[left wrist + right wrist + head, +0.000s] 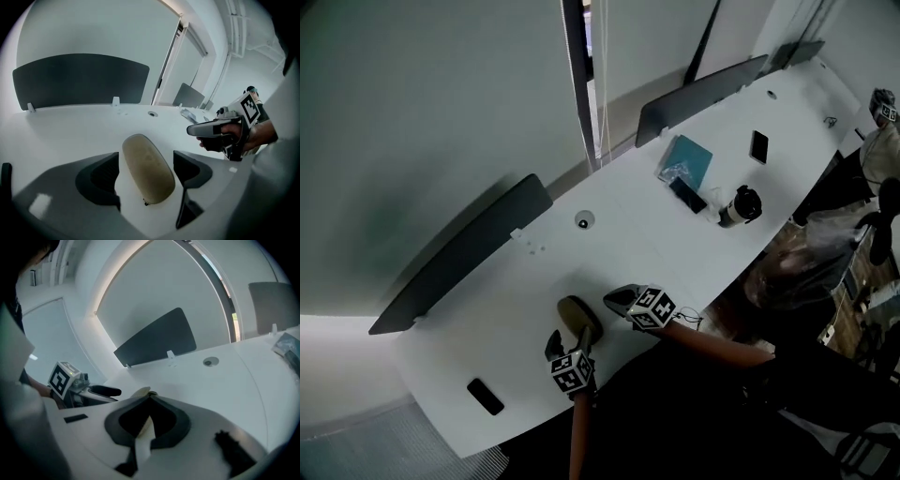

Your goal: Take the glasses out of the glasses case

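Item: glasses case [149, 168], closed, flat on table [675, 234] at near edge; glasses not visible.
Your left claw [147, 172]: wide open, straddles case, pads clear. Likely set to steady it.
Your right claw [150, 398]: shut, empty, near case's right side. Presumably to pry lid.
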`<state>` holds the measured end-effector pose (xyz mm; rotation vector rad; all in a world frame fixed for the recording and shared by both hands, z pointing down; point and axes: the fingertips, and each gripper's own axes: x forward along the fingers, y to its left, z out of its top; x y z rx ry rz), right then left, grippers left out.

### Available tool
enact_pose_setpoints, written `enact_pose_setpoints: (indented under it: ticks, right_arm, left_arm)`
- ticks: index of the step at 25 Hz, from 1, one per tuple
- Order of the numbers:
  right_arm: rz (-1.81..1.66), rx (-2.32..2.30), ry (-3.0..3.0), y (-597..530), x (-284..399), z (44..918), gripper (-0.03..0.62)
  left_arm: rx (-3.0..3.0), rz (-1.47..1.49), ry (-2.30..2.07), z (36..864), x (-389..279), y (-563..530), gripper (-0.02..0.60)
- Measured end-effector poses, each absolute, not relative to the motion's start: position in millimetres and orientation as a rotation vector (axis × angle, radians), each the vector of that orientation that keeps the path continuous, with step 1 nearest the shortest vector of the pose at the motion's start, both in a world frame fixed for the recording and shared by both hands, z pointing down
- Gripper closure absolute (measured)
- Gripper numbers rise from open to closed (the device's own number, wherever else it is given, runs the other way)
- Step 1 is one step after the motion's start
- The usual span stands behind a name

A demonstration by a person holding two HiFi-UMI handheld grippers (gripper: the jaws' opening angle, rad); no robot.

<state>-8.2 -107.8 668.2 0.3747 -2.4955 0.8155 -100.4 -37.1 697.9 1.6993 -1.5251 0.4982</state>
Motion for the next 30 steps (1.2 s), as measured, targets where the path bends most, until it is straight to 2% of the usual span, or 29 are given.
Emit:
enact_pose_setpoints:
  ticks: [6,22,30]
  right_arm:
    - [0.795,0.329,-2.467,-128,-18,691,0.589]
    - [0.812,0.178,-2.390,-104,-48,727,0.589]
    - [0.679,0.102,-2.397,-88,-62,732,0.588]
  left_arm:
    - [1.660,0.572,-1.500,718,-88,-60,0.125]
    - [1.657,0.610,-1.387,737,-72,-69,0.123]
    - [1.612,0.692,-1.362,754,-78,-56,0.130]
